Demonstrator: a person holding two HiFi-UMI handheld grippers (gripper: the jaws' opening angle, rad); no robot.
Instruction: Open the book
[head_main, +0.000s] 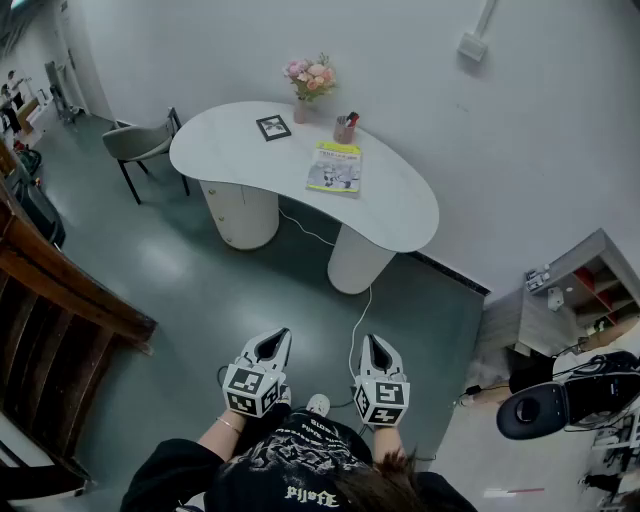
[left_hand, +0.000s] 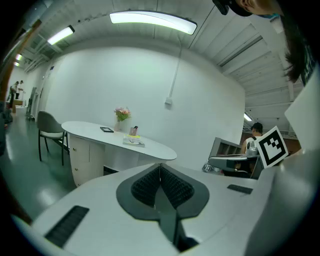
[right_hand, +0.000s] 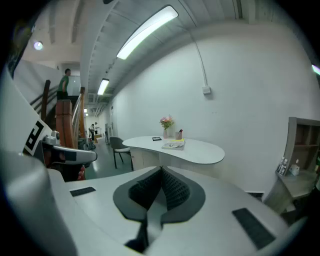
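The book (head_main: 335, 167), closed with a yellow and white cover, lies flat on the white curved table (head_main: 400, 215) some way ahead of me. It also shows small in the left gripper view as the book (left_hand: 134, 142) and in the right gripper view as the book (right_hand: 173, 145). My left gripper (head_main: 279, 337) and right gripper (head_main: 373, 341) are held side by side close to my body, above the floor and well short of the table. Both are shut with nothing between the jaws. The tips meet at the left gripper (left_hand: 160, 165) and the right gripper (right_hand: 161, 169).
On the table stand a vase of pink flowers (head_main: 310, 82), a pen cup (head_main: 345, 128) and a small dark picture frame (head_main: 273, 127). A grey chair (head_main: 140, 145) sits at the table's left end. A wooden stair rail (head_main: 70, 285) runs at left, shelving (head_main: 585, 290) at right, a white cable (head_main: 358, 320) on the floor.
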